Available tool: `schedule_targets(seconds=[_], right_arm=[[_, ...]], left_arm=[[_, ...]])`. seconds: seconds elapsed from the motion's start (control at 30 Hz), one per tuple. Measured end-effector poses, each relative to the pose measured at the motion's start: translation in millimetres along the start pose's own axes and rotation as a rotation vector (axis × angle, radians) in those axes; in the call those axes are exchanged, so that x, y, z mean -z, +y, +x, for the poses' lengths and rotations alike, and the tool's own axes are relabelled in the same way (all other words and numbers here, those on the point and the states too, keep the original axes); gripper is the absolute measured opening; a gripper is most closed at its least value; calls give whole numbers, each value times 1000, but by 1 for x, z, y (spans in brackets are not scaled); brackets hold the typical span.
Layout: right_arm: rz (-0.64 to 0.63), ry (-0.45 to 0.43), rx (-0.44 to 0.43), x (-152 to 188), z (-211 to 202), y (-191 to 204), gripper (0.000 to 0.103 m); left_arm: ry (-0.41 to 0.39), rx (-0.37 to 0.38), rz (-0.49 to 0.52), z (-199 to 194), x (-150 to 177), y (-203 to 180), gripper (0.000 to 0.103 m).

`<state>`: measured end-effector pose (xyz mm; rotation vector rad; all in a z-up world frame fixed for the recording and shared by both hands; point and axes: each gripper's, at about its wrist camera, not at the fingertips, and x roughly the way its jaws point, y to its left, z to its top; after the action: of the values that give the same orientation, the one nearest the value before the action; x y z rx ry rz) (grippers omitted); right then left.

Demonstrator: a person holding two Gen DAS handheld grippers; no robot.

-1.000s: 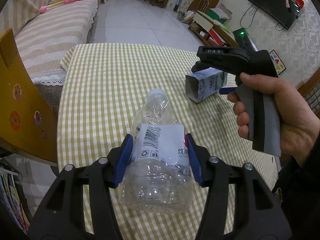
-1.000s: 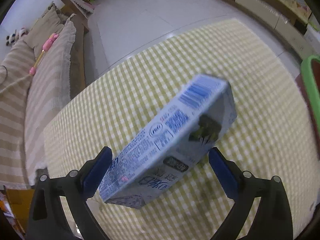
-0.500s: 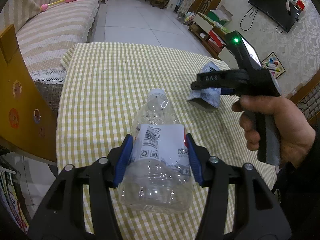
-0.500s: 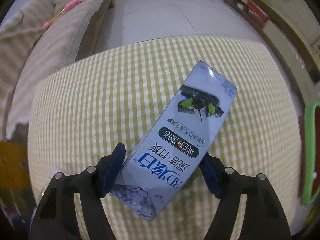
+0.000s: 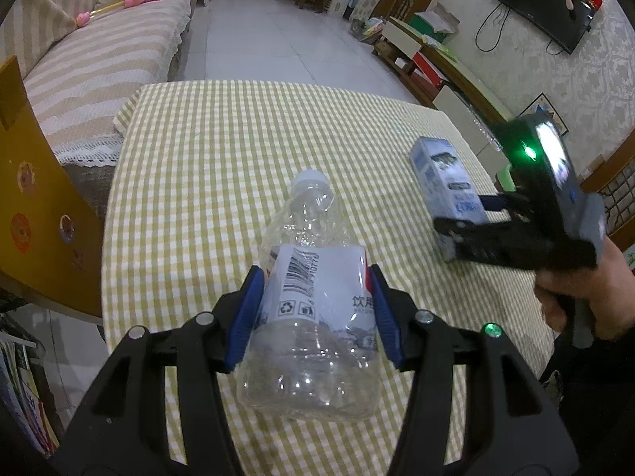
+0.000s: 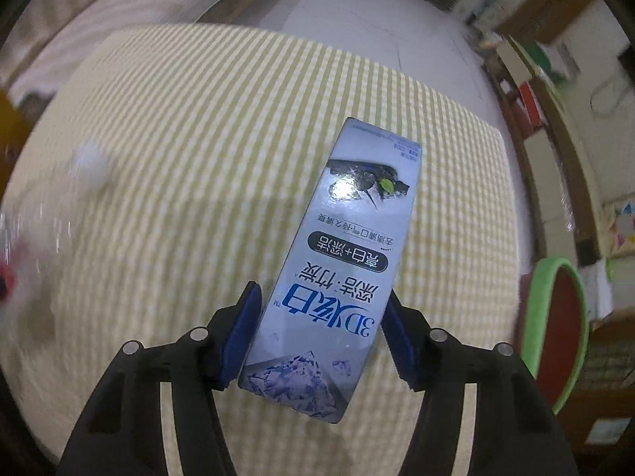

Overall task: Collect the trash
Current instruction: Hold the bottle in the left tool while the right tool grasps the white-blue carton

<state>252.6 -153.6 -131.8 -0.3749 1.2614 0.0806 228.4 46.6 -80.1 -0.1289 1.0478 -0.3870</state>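
Note:
My left gripper (image 5: 315, 311) is shut on a clear empty plastic bottle (image 5: 313, 297) with a white label and white cap, held over the yellow checked tablecloth (image 5: 222, 150). My right gripper (image 6: 321, 331) is shut on a silver-blue toothpaste box (image 6: 349, 254), held above the table and pointing away from me. The box (image 5: 448, 190) and the right gripper (image 5: 482, 214) also show in the left wrist view at the right, level with the bottle. The bottle appears as a blur at the left edge of the right wrist view (image 6: 24, 230).
A striped sofa (image 5: 99, 55) stands beyond the table's far left. A yellow chair back (image 5: 35, 206) is at the table's left side. A green-rimmed red bin (image 6: 563, 325) sits off the table's right edge. A low TV cabinet (image 5: 428, 63) runs along the right wall.
My right gripper closed on the toothpaste box and swung it round, so the box now points away from me. It sits further right in the left wrist view. The left gripper and bottle stayed put.

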Motion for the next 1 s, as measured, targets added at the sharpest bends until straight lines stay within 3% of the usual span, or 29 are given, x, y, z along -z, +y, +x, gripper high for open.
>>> schedule_targets(seconds=[0.13,0.17,0.23,0.4,0.57,0.87,0.9,0.97,1.0], right_arm=[[6,16,-30,20,0,-10,62],[21,20,-37,23,2,-16,66],[51,12,-32,26,4,-24,86],[151,14,-88,11,5,-42,89],[233,5,-95,-12,5,-57,89],[196,58,-86,-24,19,-48,75],[195,62,-88,-22,21,-48,68],[200,65,-107,-13,23,-49,60],[199,64,-121,-13,23,-49,57]], left_arm=[[47,-9,-10,10,3,-4,51],[56,-11,-13,12,3,-5,51],[69,-18,-19,15,5,-6,51],[81,-32,-41,17,5,-4,53],[68,-61,-70,15,0,-5,69],[159,-113,-12,32,-6,-22,73],[172,-119,0,34,-4,-25,72],[194,-122,-4,39,-3,-26,52],[202,-126,-11,39,-3,-23,53]])
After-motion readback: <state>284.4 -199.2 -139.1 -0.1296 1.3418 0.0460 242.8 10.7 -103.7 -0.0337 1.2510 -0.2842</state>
